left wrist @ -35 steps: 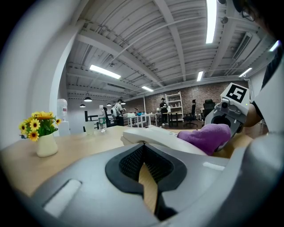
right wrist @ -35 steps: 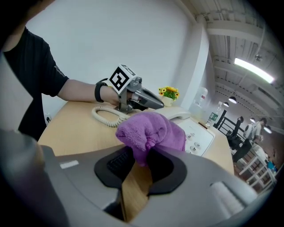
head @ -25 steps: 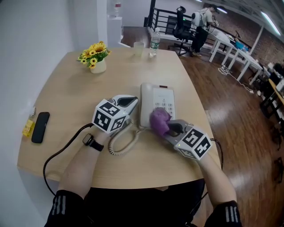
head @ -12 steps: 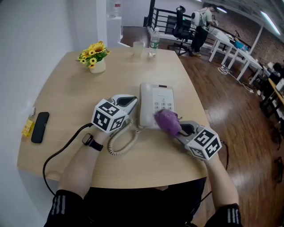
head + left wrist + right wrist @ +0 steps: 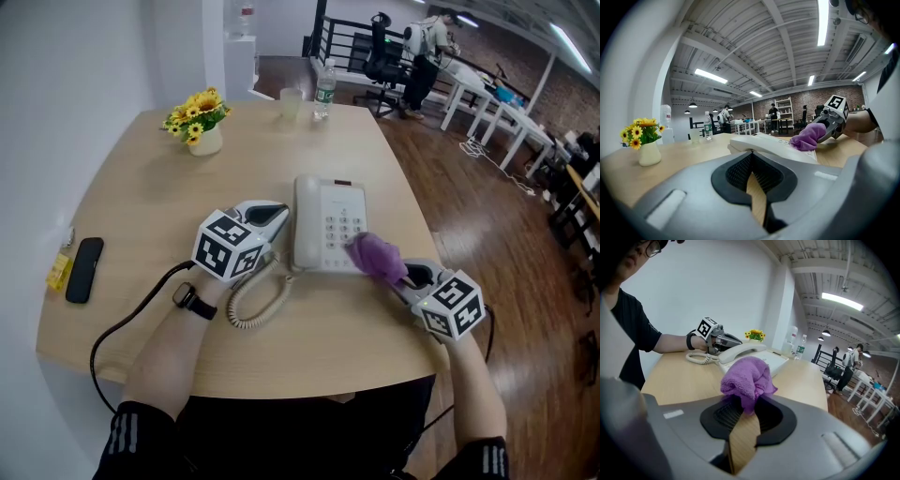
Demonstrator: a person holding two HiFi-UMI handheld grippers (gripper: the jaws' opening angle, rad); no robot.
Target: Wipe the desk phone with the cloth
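Note:
A white desk phone (image 5: 323, 211) sits mid-table, its coiled cord (image 5: 253, 300) looping toward me. My right gripper (image 5: 401, 272) is shut on a bunched purple cloth (image 5: 377, 253), which rests at the phone's near right corner. In the right gripper view the cloth (image 5: 747, 378) bulges from the closed jaws of the right gripper (image 5: 745, 406), with the phone (image 5: 754, 355) beyond. My left gripper (image 5: 277, 214) lies beside the phone's left edge. Its jaws are shut with nothing between them (image 5: 751, 161), and the phone (image 5: 764, 144) is ahead to the right.
A vase of yellow flowers (image 5: 202, 127) stands at the back left. A cup (image 5: 292, 103) and a water bottle (image 5: 325, 91) are at the far edge. A black handset-like device (image 5: 84, 267) and a yellow item (image 5: 61, 270) lie at the left edge. A black cable (image 5: 131, 328) trails off the near edge.
My right gripper has dragged the cloth rightward across the keypad to the phone's near right corner. The left gripper and the phone have stayed put.

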